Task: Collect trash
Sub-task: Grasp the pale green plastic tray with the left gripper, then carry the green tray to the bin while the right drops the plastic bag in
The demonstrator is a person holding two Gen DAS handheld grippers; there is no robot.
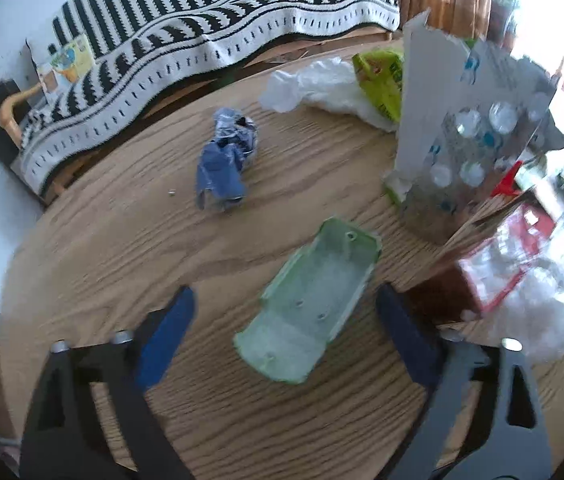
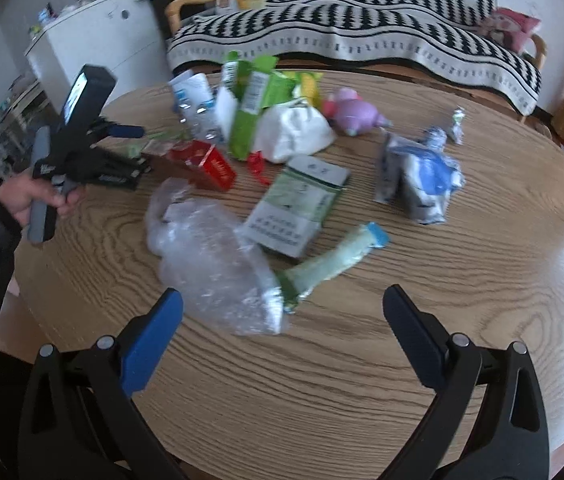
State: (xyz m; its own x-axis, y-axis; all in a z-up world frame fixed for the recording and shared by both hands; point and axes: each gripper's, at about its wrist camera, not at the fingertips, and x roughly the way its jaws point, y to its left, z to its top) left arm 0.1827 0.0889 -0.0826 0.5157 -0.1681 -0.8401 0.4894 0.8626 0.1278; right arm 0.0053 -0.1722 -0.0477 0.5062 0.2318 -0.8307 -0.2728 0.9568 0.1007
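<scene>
Trash lies scattered on a round wooden table (image 1: 94, 264). In the left wrist view my left gripper (image 1: 286, 294) stands open, and a pale green plastic tray (image 1: 310, 304) lies flat between its blue fingers (image 1: 170, 336) with a gap on each side. A crumpled blue wrapper (image 1: 224, 160) lies farther off. In the right wrist view my right gripper (image 2: 284, 298) is open above the table (image 2: 362, 380). A clear plastic bag (image 2: 210, 272) lies just ahead of its left finger, with a pale green tube wrapper (image 2: 334, 260) beside the bag. Neither gripper holds anything.
A green-white carton (image 2: 298, 204), red box (image 2: 206, 164), blue-white crumpled pack (image 2: 422, 176), white bag (image 2: 294, 132), green packets (image 2: 254, 100) and pink toy (image 2: 354, 114) crowd the table's middle. A hand (image 2: 30, 196) holds the left tool. A striped sofa (image 2: 362, 32) stands behind.
</scene>
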